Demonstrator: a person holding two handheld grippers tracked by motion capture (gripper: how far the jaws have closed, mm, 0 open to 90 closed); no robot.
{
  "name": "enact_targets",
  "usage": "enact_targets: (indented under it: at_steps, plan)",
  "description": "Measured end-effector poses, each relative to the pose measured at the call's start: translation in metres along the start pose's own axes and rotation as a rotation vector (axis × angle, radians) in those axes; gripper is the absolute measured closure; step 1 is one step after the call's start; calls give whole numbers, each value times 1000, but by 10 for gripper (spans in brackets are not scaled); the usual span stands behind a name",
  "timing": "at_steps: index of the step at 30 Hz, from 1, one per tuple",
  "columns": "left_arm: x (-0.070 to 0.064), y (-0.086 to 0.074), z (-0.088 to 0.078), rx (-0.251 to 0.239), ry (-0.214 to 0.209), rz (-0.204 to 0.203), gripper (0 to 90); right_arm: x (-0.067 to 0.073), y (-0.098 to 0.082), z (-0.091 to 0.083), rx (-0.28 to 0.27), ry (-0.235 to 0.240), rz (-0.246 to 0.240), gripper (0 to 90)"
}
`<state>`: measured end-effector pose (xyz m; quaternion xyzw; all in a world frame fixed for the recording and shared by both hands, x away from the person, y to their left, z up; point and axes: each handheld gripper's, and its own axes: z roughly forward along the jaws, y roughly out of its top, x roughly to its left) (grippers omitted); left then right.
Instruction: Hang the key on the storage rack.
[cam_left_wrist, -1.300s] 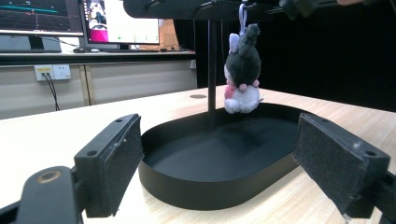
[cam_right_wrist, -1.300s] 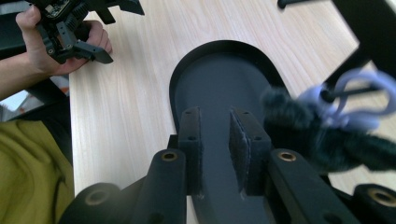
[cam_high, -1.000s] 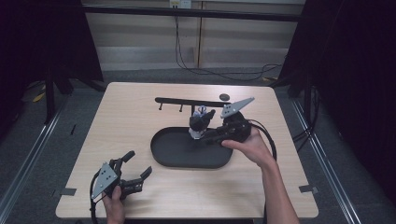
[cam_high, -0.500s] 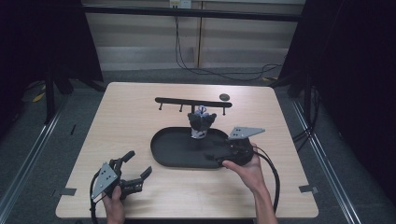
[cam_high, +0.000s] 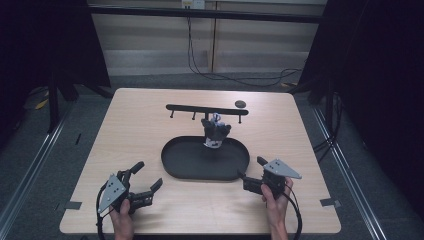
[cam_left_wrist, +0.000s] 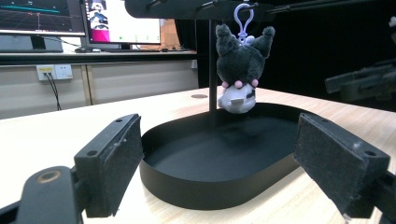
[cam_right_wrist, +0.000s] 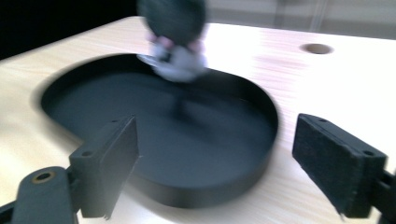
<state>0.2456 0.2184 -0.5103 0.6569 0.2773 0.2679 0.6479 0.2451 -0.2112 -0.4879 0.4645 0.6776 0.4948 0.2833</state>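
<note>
A fuzzy dark plush keychain (cam_high: 215, 133) is hanging by its clip from the thin black rack (cam_high: 206, 108), dangling just above the oval black tray (cam_high: 180, 167), which is lying bare on the pale wooden bench (cam_high: 125, 130). The right hand-held gripper (cam_high: 252, 173), jaws having just been opening with nothing between them, is resting beside the tray's rim. The left hand-held gripper (cam_high: 148, 176) is sitting open, well apart.

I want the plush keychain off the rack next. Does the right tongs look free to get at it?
Probably yes. The right tongs stand open and empty at the tray's near right rim, and nothing lies between them and the plush keychain hanging above the tray.
</note>
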Motion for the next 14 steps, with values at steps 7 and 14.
enact_targets:
  at_steps: [7, 14]
  plan:
    - [0, 0, 0, 0, 0, 0, 154, 6, -22, -4, -190, -121, -52, 145]
    - [0, 0, 0, 3, -2, 5, 154, 7, -33, -18, -375, -128, -42, 135]
